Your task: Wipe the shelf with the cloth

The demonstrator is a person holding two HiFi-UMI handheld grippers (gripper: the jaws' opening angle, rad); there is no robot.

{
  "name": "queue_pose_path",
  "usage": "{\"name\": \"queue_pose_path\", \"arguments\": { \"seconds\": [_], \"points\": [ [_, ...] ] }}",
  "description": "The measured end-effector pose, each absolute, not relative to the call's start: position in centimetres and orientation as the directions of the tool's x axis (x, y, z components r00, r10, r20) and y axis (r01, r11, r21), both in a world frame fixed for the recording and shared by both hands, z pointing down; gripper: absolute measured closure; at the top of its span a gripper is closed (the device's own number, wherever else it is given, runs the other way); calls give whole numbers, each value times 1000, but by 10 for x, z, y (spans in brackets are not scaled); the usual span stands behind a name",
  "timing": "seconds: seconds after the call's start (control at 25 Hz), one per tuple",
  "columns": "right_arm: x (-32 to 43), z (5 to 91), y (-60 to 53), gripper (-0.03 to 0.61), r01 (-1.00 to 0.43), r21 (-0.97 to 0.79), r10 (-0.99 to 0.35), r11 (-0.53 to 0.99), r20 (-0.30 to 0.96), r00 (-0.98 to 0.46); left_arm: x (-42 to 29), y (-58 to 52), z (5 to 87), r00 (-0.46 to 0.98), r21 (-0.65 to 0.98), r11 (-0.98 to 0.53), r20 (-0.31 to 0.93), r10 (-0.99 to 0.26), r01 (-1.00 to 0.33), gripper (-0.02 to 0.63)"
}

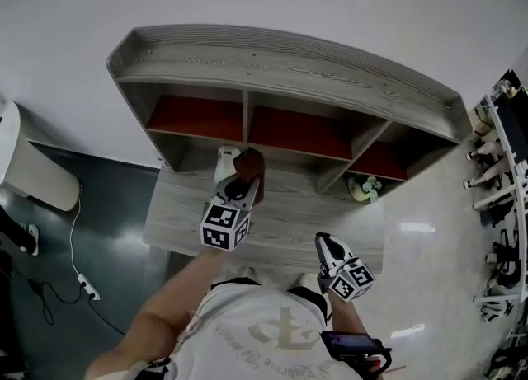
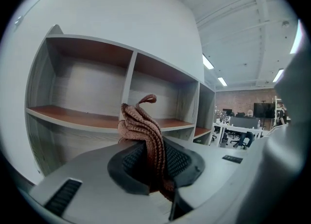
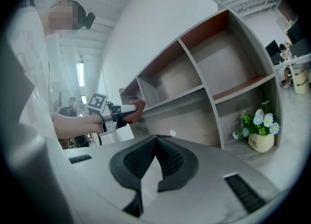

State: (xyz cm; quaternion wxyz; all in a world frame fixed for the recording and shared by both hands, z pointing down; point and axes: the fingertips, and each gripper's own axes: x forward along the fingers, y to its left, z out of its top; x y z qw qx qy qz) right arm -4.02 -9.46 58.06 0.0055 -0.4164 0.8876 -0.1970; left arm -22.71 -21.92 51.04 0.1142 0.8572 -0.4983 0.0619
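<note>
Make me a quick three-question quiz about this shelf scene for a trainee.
1. True or false: the right gripper holds the knitted cloth.
2. Where does the flower pot stand on the shelf? A top board; B lower right compartment; C upper left compartment.
3. Fill in: the cloth is pinched by the ____ gripper.
Key: 1 false; 2 B; 3 left, the left gripper.

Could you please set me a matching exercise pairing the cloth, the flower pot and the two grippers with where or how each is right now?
Things:
1. cloth
2. flower pot
3. left gripper
4. right gripper

States:
A. shut, nothing between the jaws
B. in the lower right compartment of the shelf
C. shut on the cloth
D. brown knit, sticking up from between jaws

Pairs: 1-D, 2-B, 3-C, 4-A
</note>
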Motion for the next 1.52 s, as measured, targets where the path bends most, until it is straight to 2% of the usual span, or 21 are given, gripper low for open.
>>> {"name": "queue_pose_path", "arguments": {
  "seconds": [0.44,1.04,1.36,1.52],
  "points": [
    [14,577,-110,574,-694,-361,-704,623,128,-699,-197,-264,485,375,-30,-397,269,-887,-917,546],
    [79,574,-138,574,-669,-380,-694,638,93,-714,-192,-355,480,45,-305,-182,405,-913,-935,546],
    [100,573,-154,574,-653,-393,-688,648,67,-723,-190,-374,499,-70,-350,-110,464,-883,-930,546],
    [109,574,-162,574,-647,-398,-687,651,55,-725,-190,-384,505,-74,-297,-92,504,-861,-950,546]
  ]
}}
